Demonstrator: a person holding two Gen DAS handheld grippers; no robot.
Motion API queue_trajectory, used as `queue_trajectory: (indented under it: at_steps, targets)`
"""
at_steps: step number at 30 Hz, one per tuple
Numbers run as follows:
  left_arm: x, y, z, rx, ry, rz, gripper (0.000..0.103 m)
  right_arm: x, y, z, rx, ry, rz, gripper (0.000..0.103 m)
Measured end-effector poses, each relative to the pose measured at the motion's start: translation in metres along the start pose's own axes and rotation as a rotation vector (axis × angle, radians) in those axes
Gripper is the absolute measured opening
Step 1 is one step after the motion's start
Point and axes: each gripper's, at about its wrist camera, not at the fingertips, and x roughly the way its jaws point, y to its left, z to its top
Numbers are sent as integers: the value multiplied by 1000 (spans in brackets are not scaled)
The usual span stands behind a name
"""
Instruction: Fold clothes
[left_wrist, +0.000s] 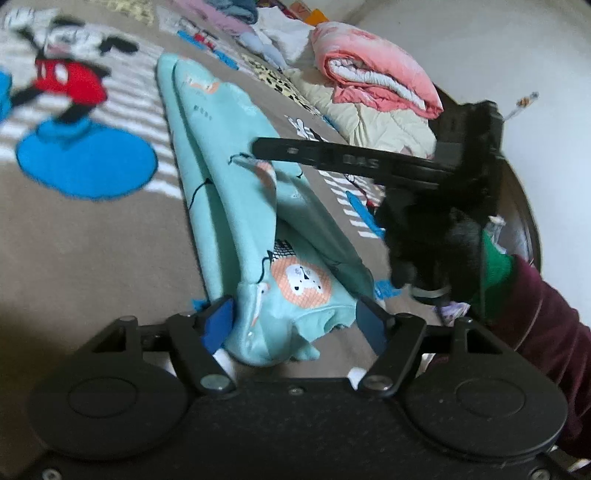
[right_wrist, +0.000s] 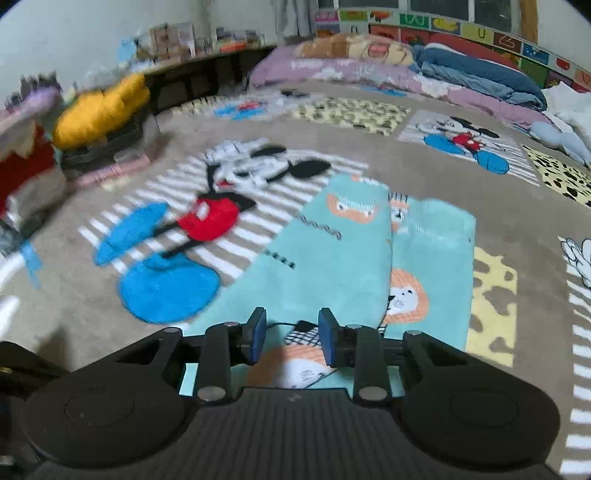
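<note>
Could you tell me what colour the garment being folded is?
Light turquoise garment with orange lion prints; the right wrist view shows it best.

Floor: a tan carpet with cartoon-mouse panels covered it.
Wall: plain white wall stood at 10 o'clock.
Shelf: a low dark shelf ran along the wall, cluttered on top.
Window: dark window panes showed at 1 o'clock.
Bedding: rolled quilts lay below them.

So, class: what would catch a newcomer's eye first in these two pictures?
The mint-green children's trousers with orange lion prints, lying along the middle of the bed. Beside them, the blanket shows a big cartoon mouse in red shorts. In the left wrist view, a rolled pink quilt sits far right.
</note>
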Motion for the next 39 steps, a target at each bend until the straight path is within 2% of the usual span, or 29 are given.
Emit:
queue_trajectory:
  at_steps: [4, 8, 10, 13, 15, 18, 20, 26, 28, 29, 31, 34, 39]
  targets:
    - [-17, -27, -2, 173, -76, 43, 71, -41, -11, -18, 101, -90, 16, 35]
    - [-10, -35, -1, 243, -147, 48, 71, -76, -30, -56, 252, -193, 20, 36]
    - [4, -35, 1, 258, -150, 47, 71, -85, -34, -75, 295, -238, 28, 35]
    - [27, -26, -1, 241, -99, 79, 71, -91, -36, -100, 346, -288, 37, 31]
    - [39, -18, -4, 221, -71, 119, 71, -84, -36, -112, 356, -265, 30, 30]
    - [41, -10, -3, 173, -81, 116, 74, -61, -33, -125, 333, -173, -6, 27]
    - [40, -10, -3, 171, -87, 118, 74, -60, -28, -125, 310, -182, -25, 27]
    - [27, -40, -11, 290, -123, 181, 74, -82, -24, -128, 294, -221, -30, 28]
    - [17, -53, -19, 359, -147, 204, 74, -99, -21, -136, 259, -246, -62, 29]
    - [13, -59, -25, 409, -155, 233, 74, -107, -19, -141, 237, -258, -82, 33]
    - [12, -72, -38, 539, -149, 317, 74, -121, -15, -151, 194, -269, -118, 34]
    - [18, -89, -59, 731, -117, 449, 74, -134, -7, -168, 126, -262, -165, 34]
    - [34, -96, -91, 979, -32, 641, 74, -136, 14, -192, -36, -210, -252, 35]
